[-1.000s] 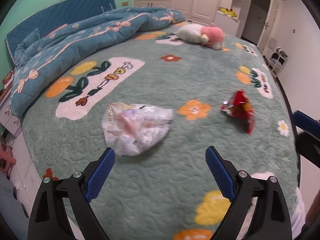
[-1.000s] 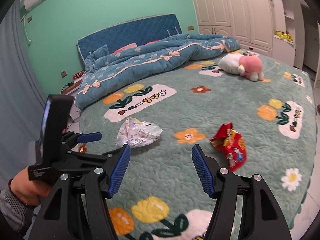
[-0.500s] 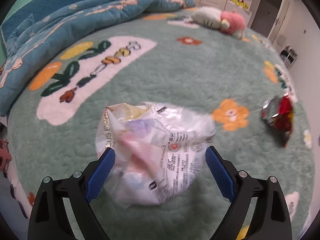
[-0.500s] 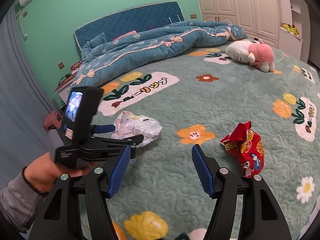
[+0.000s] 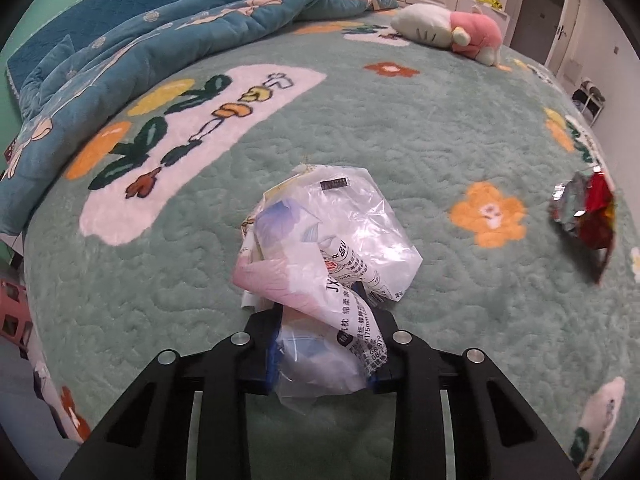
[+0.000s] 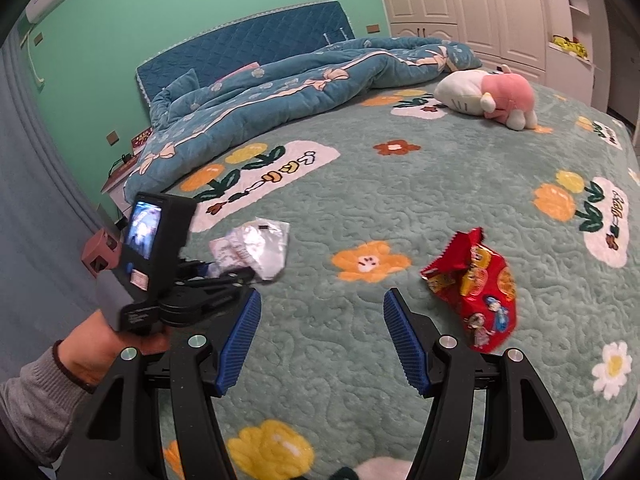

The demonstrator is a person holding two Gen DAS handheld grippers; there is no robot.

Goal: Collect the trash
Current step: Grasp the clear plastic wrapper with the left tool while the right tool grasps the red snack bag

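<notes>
A crumpled clear and white plastic wrapper (image 5: 328,256) is pinched in my left gripper (image 5: 324,356), which is shut on its near end above the green bed cover. The wrapper also shows in the right wrist view (image 6: 256,252), with the left gripper (image 6: 224,280) beside it. A red snack bag (image 6: 476,288) lies on the cover, just right of and beyond my right gripper (image 6: 320,336), which is open and empty. The red bag also shows at the right edge of the left wrist view (image 5: 588,216).
A rumpled blue quilt (image 6: 280,92) lies along the head of the bed. A white and pink plush toy (image 6: 488,96) sits at the far right. The green flowered cover (image 6: 400,184) ends at its left edge (image 5: 28,320), next to a bedside stand (image 6: 116,180).
My left gripper moved forward onto the plastic wrapper and shut on it. My right gripper moved nearer the red bag and stayed open.
</notes>
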